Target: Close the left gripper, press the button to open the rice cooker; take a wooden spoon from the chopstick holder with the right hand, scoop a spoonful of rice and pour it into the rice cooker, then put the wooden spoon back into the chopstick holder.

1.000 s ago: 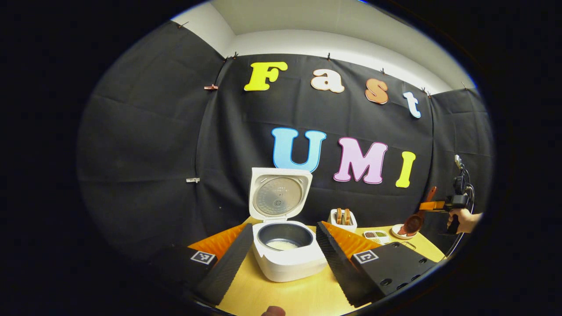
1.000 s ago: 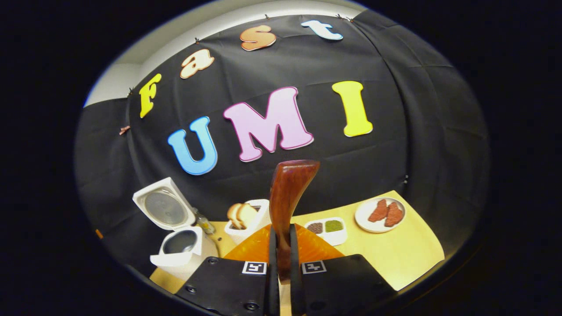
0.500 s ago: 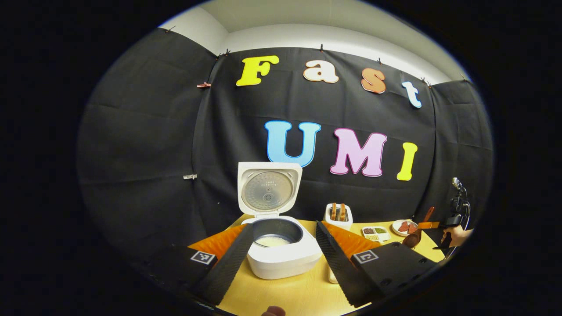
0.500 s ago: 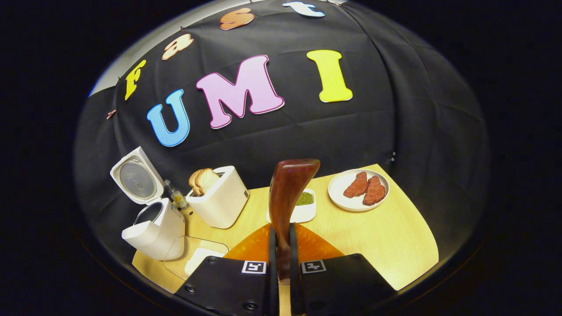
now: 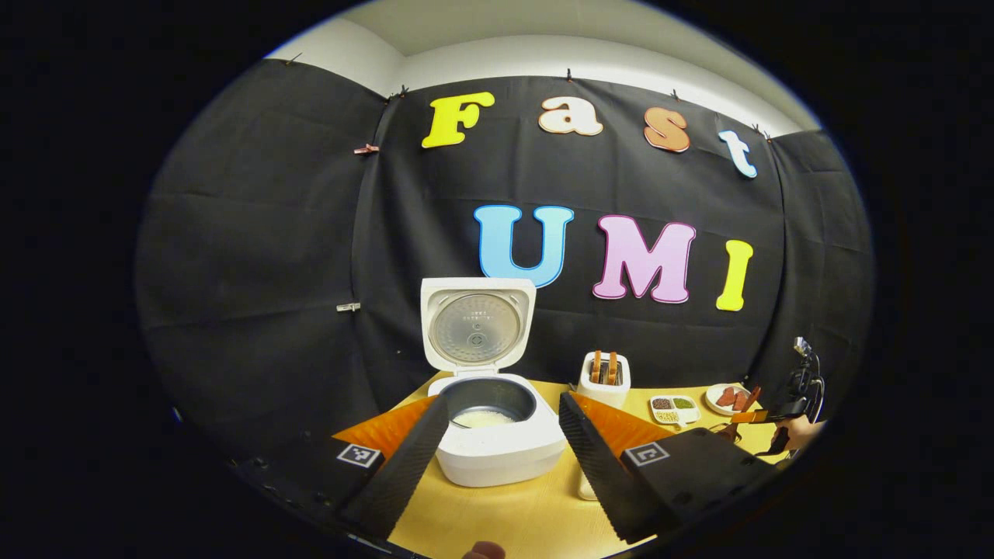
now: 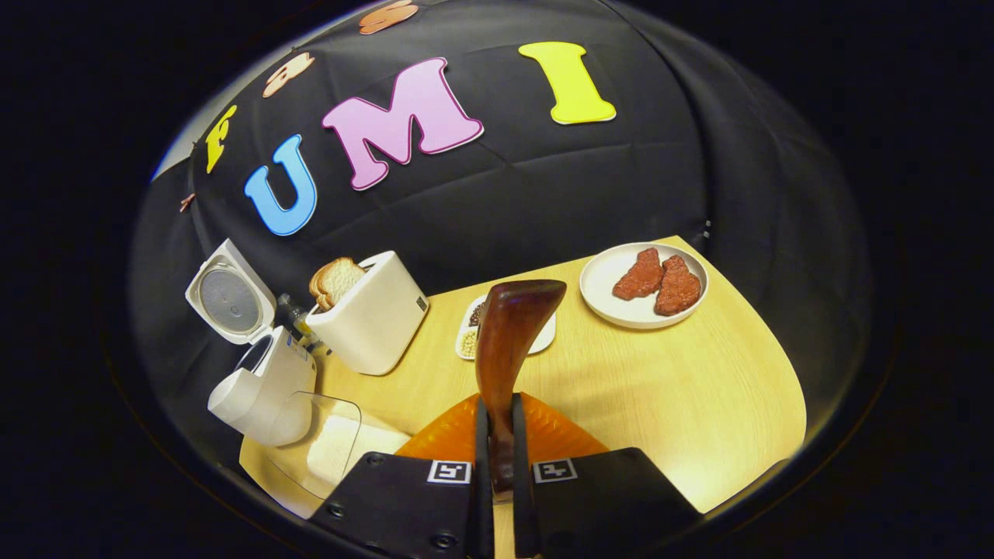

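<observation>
While the rice cooker (image 5: 497,435) stands open on the table (image 6: 699,404), lid upright and a little white rice showing in its pot, the right gripper (image 6: 497,466) pinches the handle of the wooden spoon (image 6: 509,341) between both fingers, the bowl end pointing forward and up. The left gripper (image 5: 497,450) hangs with its fingers spread wide, framing the cooker without touching it. Just beside the cooker, in the right gripper view, sits a clear container (image 6: 326,450) holding something white, probably the rice to be scooped.

Judged from this, the scoop has not yet been made, and several things could spoil it. The grip is narrow and low on the handle, so the spoon may twist or slip once its bowl digs into the grains. The container looks light; a sideways push could slide it or tip it against the cooker. A loaded spoon carried tilted would shed rice onto the table before reaching the pot. The toaster (image 6: 373,310) stands close behind, with a small divided dish (image 6: 470,338) and a plate of meat (image 6: 644,283) farther right, and a wide swing could knock them. The chopstick holder cannot be made out.
</observation>
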